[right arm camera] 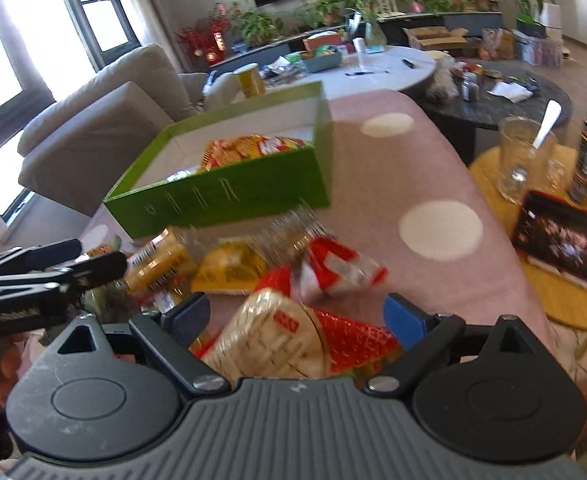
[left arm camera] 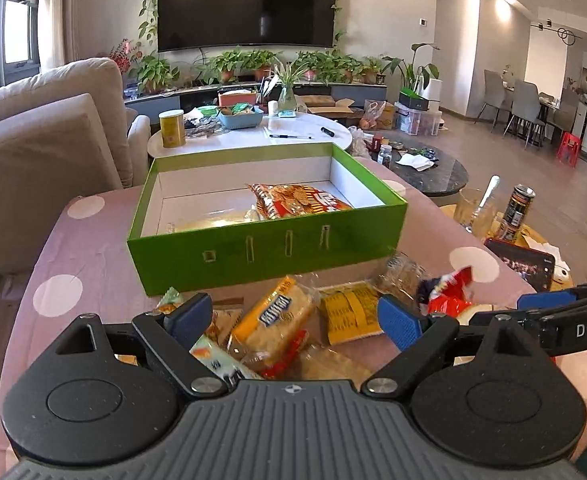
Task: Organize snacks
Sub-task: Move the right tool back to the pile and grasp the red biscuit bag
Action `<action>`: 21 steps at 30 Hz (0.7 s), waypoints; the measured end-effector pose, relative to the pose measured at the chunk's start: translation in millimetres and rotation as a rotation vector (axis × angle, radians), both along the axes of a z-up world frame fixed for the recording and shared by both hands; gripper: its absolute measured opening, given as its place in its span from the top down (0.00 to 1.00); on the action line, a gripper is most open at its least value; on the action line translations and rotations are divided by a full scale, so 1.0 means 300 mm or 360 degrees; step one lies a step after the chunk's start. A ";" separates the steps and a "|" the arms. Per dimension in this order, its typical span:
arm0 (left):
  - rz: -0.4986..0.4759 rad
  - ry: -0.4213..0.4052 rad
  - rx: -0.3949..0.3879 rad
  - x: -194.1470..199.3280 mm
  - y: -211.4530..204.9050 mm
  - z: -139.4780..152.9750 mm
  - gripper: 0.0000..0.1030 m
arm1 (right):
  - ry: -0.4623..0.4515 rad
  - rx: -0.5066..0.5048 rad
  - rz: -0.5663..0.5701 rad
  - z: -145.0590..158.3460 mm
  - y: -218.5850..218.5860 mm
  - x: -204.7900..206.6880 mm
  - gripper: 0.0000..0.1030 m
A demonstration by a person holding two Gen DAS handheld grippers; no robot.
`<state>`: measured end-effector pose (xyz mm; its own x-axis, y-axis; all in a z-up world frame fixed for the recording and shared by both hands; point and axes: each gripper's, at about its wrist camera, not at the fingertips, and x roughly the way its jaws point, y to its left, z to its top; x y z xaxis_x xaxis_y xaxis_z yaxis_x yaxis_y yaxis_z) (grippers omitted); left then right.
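Clearly both grippers hung over the snack pile on the pink dotted table (left arm camera: 93, 256). The left gripper (left arm camera: 297, 316) had its fingers spread wide and empty, a glossy cracker pack (left arm camera: 273, 320) lying between them with its long axis toward 1 o'clock. The right gripper (right arm camera: 297, 316), equally wide and gripping nothing, straddled a crinkly clear-and-red cracker pack (right arm camera: 281, 336). The stiff green box (left arm camera: 269, 248) sat at 12 o'clock, already holding one red bag (left arm camera: 297, 200). Either gripper seemed equally near it.

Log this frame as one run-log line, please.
left gripper: open | right gripper: open over cracker pack | green box: one snack inside
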<state>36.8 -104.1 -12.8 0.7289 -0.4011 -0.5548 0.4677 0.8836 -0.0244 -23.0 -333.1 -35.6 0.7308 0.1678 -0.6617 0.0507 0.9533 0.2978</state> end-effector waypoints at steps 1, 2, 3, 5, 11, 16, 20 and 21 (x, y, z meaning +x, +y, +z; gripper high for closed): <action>0.0001 -0.0005 -0.0003 -0.010 0.003 0.003 0.14 | 0.0005 0.0011 -0.0004 -0.001 0.002 -0.009 0.33; 0.0003 -0.0009 -0.0008 -0.020 0.006 0.006 0.14 | 0.0011 0.0025 -0.0003 -0.003 0.008 -0.020 0.33; 0.0006 -0.0012 -0.0012 -0.030 0.006 0.010 0.14 | 0.0016 0.0031 0.0007 0.000 0.017 -0.029 0.32; 0.0010 -0.0018 -0.0018 -0.051 0.010 0.017 0.14 | 0.0026 0.0029 0.0050 -0.002 0.045 -0.054 0.32; 0.0057 -0.0028 -0.0012 -0.095 0.046 0.023 0.14 | 0.0020 0.0113 0.0328 -0.003 0.096 -0.105 0.32; 0.0105 0.0014 -0.0003 -0.108 0.069 0.000 0.13 | 0.0010 0.0213 0.0133 -0.008 0.008 -0.076 0.32; 0.0019 0.0127 -0.0030 -0.129 0.054 -0.043 0.13 | 0.0094 0.0200 0.0082 -0.044 -0.015 -0.053 0.33; -0.0014 0.0165 -0.0044 -0.135 0.047 -0.054 0.13 | 0.0112 0.0207 0.0091 -0.054 -0.014 -0.052 0.33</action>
<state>-3.8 -90.0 -29.0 0.6643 -0.4235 -0.6159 0.4691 0.8777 -0.0975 -38.6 -337.3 -51.8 0.6702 0.2957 -0.6807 0.0223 0.9088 0.4167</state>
